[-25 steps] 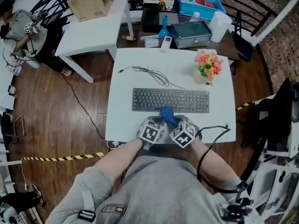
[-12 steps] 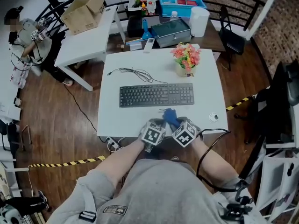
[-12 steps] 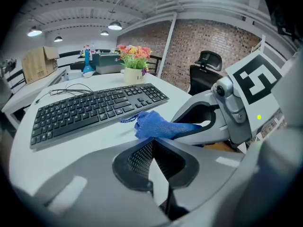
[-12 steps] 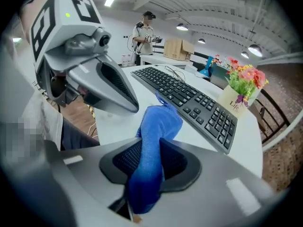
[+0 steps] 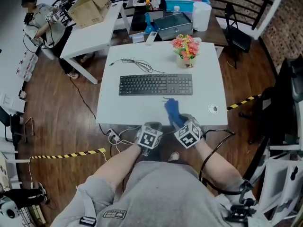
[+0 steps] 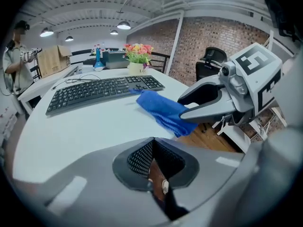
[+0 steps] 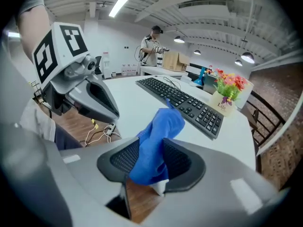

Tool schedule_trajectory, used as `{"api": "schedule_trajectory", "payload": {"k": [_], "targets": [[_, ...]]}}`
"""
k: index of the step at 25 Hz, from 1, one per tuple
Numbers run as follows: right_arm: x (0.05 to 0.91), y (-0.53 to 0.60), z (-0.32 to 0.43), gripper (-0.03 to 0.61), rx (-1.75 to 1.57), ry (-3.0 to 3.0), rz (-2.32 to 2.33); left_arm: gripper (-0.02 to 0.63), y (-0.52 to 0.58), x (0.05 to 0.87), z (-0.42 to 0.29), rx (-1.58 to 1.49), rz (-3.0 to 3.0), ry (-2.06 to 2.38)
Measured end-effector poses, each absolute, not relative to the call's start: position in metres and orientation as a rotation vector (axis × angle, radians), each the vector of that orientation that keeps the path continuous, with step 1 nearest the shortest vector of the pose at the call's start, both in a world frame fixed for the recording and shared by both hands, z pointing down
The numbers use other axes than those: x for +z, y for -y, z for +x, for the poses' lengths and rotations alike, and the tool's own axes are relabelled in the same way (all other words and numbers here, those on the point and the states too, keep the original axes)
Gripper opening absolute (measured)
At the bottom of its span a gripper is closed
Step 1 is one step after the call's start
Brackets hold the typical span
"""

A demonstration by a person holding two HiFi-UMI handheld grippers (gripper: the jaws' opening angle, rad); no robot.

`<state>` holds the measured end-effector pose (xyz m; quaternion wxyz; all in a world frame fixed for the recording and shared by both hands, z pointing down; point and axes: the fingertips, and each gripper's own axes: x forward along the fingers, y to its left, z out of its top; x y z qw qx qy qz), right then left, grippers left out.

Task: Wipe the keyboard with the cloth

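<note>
Jaws of right gripper (image 7: 151, 159) just opening, cloth (image 7: 162, 123) between them.

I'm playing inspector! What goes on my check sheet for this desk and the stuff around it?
Surface: white table, level.
Job's things: black keyboard lies flat mid-table; blue cloth lies near the front edge, one end between the jaws of the right gripper.
Clutter: flower pot behind the keyboard; small round object at the right.
Grippers: left gripper shut, empty; right gripper has just been opening, jaws wide, cloth between them.
Cables: cord loops behind the keyboard; wires on the floor.
Surroundings: wooden floor; second white table with cardboard box; person beside it.
</note>
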<state>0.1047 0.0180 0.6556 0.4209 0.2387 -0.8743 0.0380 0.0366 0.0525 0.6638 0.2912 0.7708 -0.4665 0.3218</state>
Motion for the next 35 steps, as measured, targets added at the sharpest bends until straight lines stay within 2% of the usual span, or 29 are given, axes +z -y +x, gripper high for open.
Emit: {"api": "schedule_trajectory", "payload": {"k": [10, 14, 16, 18, 21, 35], "targets": [[0.651, -0.036, 0.166, 0.167, 0.233, 2.198, 0.887, -0.006, -0.112, 0.694, 0.065, 0.957, 2.1, 1.087], [0.666, -0.068, 0.178, 0.164, 0.36, 2.149, 0.941, -0.006, -0.139, 0.701, 0.056, 0.994, 2.109, 1.018], [0.687, -0.098, 0.176, 0.127, 0.434, 2.101, 0.863, -0.006, -0.152, 0.707, 0.048, 1.03, 2.108, 0.991], [0.709, -0.131, 0.166, 0.063, 0.493, 2.061, 0.727, -0.006, -0.163, 0.713, 0.038, 1.062, 2.106, 0.969], [0.73, -0.172, 0.146, 0.014, 0.506, 2.019, 0.547, -0.006, -0.179, 0.722, 0.024, 1.112, 2.11, 0.946], [0.763, -0.234, 0.122, 0.006, 0.516, 1.915, 0.377, -0.006, -0.223, 0.738, -0.006, 1.151, 2.089, 0.89]]}}
